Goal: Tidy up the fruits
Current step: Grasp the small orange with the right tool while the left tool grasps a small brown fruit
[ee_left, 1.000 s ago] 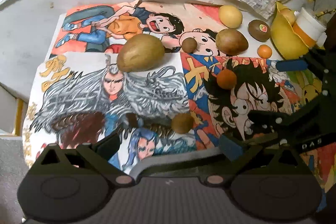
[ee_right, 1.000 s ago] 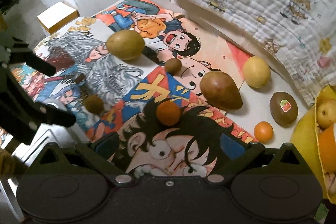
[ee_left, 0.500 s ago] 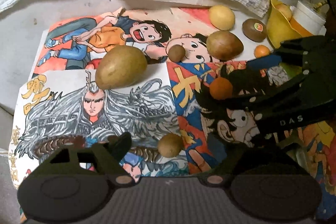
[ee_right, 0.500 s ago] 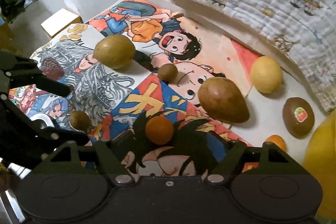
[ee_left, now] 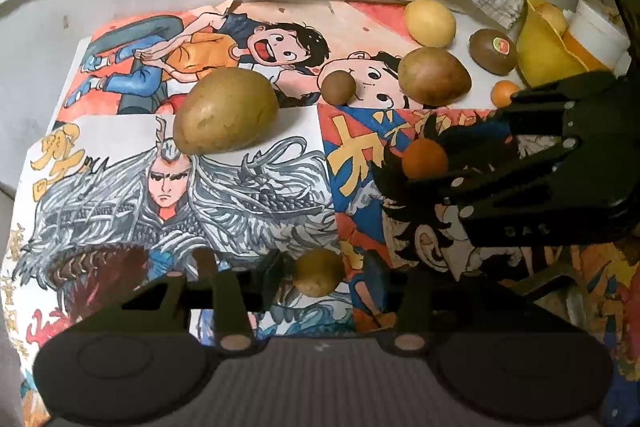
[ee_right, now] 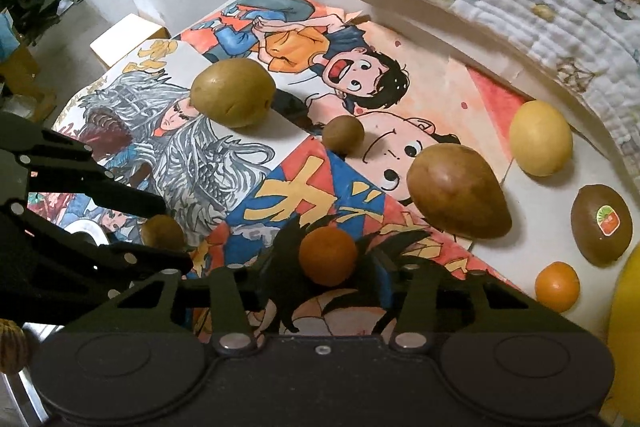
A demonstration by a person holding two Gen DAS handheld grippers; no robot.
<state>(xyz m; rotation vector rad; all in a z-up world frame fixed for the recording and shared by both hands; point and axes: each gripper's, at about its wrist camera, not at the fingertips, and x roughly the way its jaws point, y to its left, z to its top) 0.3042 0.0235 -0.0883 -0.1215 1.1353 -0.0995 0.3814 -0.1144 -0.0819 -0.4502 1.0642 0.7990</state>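
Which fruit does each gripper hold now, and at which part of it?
The left gripper is closing on the small brown fruit, the right gripper on the small orange fruit, each at its two sides. Firm contact cannot be told.

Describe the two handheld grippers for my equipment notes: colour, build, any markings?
Both match. The left gripper and the right gripper are matte black, with a wide body bearing two round recessed discs and linkage arms on silver pivot pins. From outside, the right gripper shows a flat, slotted frame studded with small silver screws, faint lettering on its side, and blue pads on its fingers. No cables or sleeves show.
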